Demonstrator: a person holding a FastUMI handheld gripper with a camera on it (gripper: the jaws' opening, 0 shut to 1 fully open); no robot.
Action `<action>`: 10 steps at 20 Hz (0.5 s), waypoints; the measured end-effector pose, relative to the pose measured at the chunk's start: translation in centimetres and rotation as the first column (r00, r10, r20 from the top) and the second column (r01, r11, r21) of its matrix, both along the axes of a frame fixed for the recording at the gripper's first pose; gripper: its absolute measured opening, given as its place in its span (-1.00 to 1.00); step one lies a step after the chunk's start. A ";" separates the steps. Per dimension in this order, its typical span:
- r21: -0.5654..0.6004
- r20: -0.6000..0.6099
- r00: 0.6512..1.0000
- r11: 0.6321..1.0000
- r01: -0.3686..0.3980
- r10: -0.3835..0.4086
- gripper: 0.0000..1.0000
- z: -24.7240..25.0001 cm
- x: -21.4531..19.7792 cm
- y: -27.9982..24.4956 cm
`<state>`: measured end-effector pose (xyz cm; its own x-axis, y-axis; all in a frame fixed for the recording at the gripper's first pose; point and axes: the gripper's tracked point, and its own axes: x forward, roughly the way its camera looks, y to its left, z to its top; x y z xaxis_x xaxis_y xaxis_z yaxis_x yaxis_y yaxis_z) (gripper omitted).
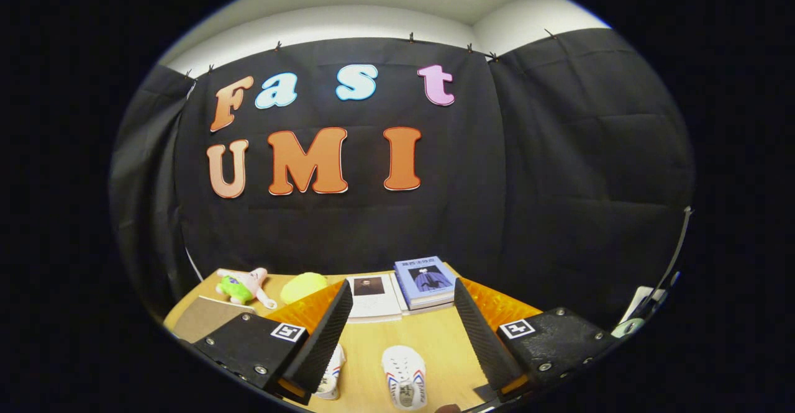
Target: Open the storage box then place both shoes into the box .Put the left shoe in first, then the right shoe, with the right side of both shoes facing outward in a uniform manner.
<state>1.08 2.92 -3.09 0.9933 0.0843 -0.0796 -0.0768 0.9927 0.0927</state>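
Two small white shoes with red and blue stripes lie on the wooden table [435, 338] below my fingers. One shoe [405, 377] rests in the gap between the fingers, toe pointing away. The other shoe [330, 376] is half hidden behind the left finger [323, 332]. My gripper [402, 292] hovers above the table, open wide, with nothing between its fingers.
Beyond the fingers lie a blue book [428, 281] and a white book [372, 297] side by side near the table's far edge. A yellow ball [302, 286], a pink and green plush toy [243, 284] and a brown notebook [202, 318] sit at the far left.
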 end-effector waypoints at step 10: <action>0.391 -0.178 0.934 0.893 -0.222 0.310 0.96 -7.7 0.2 9.0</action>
<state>1.29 11.93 -10.80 0.8866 0.4090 -0.2159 -0.2660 0.8327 0.4856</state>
